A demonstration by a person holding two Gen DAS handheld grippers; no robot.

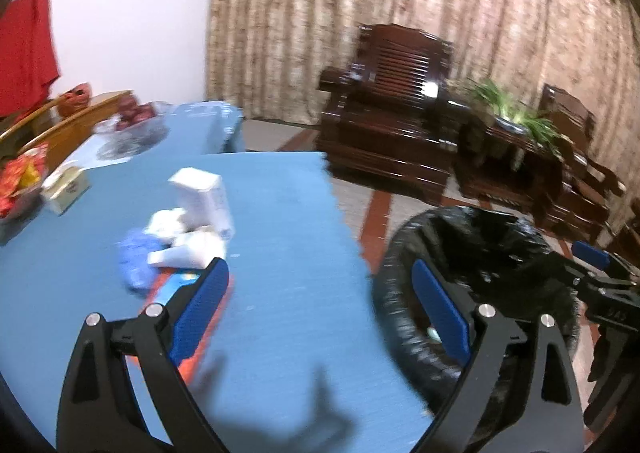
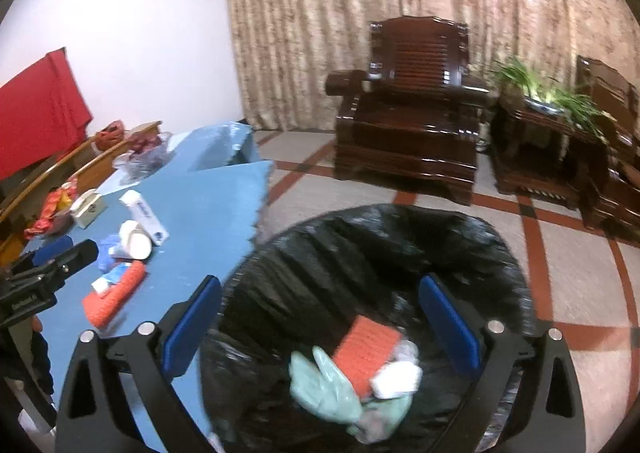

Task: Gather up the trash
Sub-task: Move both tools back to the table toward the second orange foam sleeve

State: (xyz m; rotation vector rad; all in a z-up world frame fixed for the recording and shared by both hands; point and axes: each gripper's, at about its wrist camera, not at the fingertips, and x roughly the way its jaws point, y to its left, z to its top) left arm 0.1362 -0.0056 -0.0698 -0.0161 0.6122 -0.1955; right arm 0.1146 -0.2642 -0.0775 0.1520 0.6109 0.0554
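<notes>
With both claws released and empty, the left claw [image 1: 320, 305] is nearer the trash pile [image 1: 180, 229] mid-table, while the right claw [image 2: 320, 321] hangs over the bin [image 2: 500, 249].

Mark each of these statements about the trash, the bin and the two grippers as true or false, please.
1. The right gripper is open and empty above the bin. True.
2. The bin is lined with a white bag. False: the liner is black.
3. An orange sponge lies inside the bin. True.
4. The blue table holds no more trash. False: a white box, a paper cup and other scraps remain.
5. The left gripper grips a cup. False: it is open and empty.
</notes>
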